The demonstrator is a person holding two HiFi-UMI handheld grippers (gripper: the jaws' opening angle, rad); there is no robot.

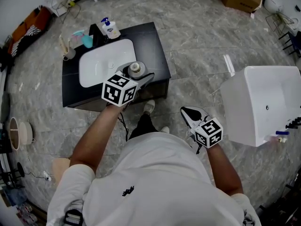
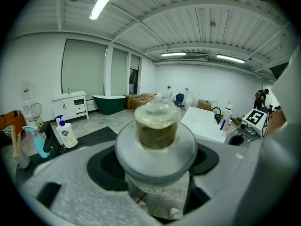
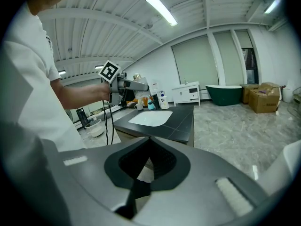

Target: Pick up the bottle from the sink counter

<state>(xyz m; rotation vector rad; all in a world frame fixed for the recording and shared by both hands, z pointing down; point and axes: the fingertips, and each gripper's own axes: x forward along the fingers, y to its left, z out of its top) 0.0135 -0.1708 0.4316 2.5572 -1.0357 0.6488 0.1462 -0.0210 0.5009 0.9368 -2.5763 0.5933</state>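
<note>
Left tongs (image 1: 137,75) clamped on the bottle (image 2: 156,126), which is held up over the near right part of the black sink counter (image 1: 153,46). White basin (image 1: 99,65) lies just left of them, and a soap dispenser (image 1: 111,29) stands beyond at the counter's back. Right tongs (image 1: 192,115) closed with nothing between the jaws, hanging over grey marble floor (image 1: 202,41); white bathtub (image 1: 263,98) to their right.

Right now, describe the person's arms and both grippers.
Both the left gripper and right gripper are grey with black-lined jaws, each carrying a white cube printed with black square markers. A black cable hangs from the left one. The person wears a white short-sleeved shirt with a small black logo.
</note>
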